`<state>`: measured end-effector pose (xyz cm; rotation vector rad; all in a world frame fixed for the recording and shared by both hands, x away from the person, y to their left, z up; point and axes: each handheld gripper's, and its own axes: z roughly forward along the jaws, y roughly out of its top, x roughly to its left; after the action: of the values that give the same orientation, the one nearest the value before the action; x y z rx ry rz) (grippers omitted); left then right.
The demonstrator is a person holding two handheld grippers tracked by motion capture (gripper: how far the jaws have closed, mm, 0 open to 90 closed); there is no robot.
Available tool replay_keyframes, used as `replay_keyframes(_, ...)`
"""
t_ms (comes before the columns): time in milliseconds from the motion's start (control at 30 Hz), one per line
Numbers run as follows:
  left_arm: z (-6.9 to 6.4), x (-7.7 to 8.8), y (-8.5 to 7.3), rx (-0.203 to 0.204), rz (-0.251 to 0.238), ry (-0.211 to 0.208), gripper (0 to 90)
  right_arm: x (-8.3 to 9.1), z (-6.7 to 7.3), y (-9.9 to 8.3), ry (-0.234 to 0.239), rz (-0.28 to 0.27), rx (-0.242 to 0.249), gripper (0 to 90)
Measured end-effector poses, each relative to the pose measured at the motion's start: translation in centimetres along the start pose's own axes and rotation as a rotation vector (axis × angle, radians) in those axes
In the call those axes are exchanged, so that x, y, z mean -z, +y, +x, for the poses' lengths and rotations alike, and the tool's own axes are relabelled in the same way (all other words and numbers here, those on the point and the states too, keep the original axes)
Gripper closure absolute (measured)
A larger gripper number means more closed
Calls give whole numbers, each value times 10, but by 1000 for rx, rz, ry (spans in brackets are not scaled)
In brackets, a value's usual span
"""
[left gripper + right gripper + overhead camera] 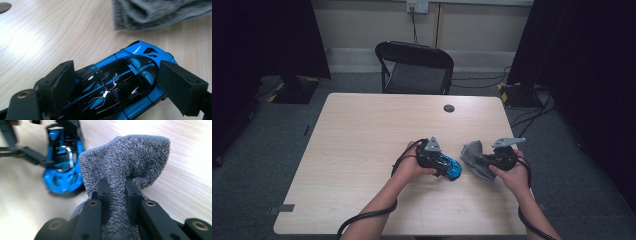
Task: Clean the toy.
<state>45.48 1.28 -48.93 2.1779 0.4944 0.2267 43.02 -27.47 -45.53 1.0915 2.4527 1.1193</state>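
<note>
A blue and black toy car point(120, 85) lies lengthwise between the jaws of my left gripper point(116, 68), whose pads press on its two sides. From above, the car point(452, 169) is low over the table's near middle, sticking out to the right of the left gripper point(443, 164). My right gripper point(117, 182) is shut on a bunched grey terry cloth point(130, 157), which bulges past the fingertips. The cloth point(474, 156) and the right gripper point(486, 161) are just right of the car point(63, 162), a small gap apart.
The light wooden table point(362, 140) has a round cable hole point(449, 108) near its far edge. A black folding chair point(417, 65) stands behind the table. Cables lie on the floor at the far right.
</note>
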Motion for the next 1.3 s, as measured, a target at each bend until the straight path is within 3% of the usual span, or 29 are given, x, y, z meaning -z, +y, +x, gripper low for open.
replay_keyframes(200,0,0,0,0,0,1,148,-22,2,-1,-49,40,-2,784)
replay_keyframes(333,0,0,0,0,0,1,148,-29,6,-6,-35,52,4,785)
replay_keyframes(1000,0,0,0,0,0,0,148,-16,29,-24,48,56,45,786)
replay_keyframes(1300,0,0,-1,6,-4,5,146,-12,39,-29,117,59,48,786)
